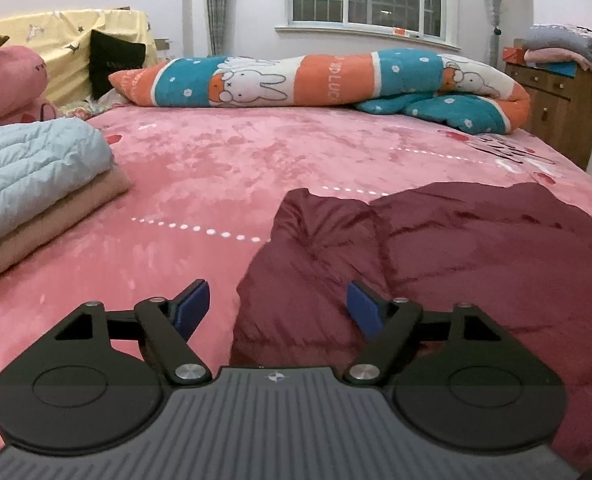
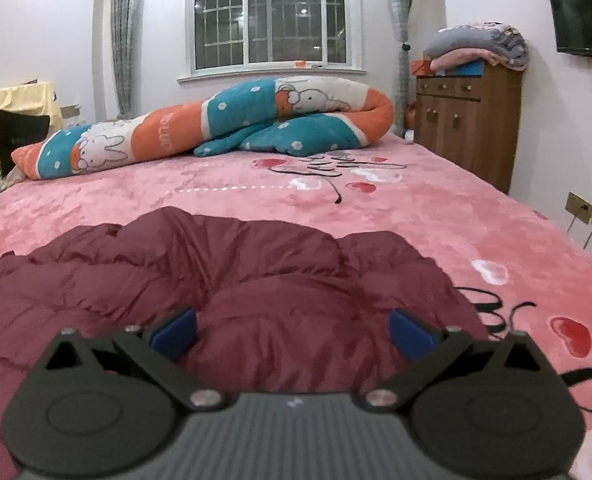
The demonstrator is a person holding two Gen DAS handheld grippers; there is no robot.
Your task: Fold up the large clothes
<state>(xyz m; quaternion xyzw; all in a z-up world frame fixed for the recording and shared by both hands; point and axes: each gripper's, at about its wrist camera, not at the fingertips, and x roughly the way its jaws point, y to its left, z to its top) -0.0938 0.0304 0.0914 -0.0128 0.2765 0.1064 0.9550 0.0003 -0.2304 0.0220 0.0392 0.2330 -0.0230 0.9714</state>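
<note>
A dark maroon quilted puffer jacket of shiny padded fabric lies bunched and crumpled on the pink plush bedspread near the front edge of the bed. Its stitched panels puff up in soft ridges, and its far edge forms an uneven, lumpy outline against the pink.

In the left wrist view the jacket's left edge runs up between the blue pads, so most of the garment spreads to the right of the left tongs. To the left of those tongs lies bare bedspread, and further left a folded pale blue quilted garment rests on top of a folded beige one, well apart from the jacket. The left tongs stand wide open, with nothing pinched; the pads hang above the jacket's edge without pressing on it.

In the right wrist view the jacket fills the space below and ahead of the right tongs, stretching off to the left, while bedspread printed with red and white hearts shows on the right. The right tongs are also spread wide and grip nothing; a rounded bulge of maroon fabric sits between the pads, but whether it touches them cannot be told.

At the back of the bed lies a long rolled blanket in orange, teal and white with rabbit prints.
</note>
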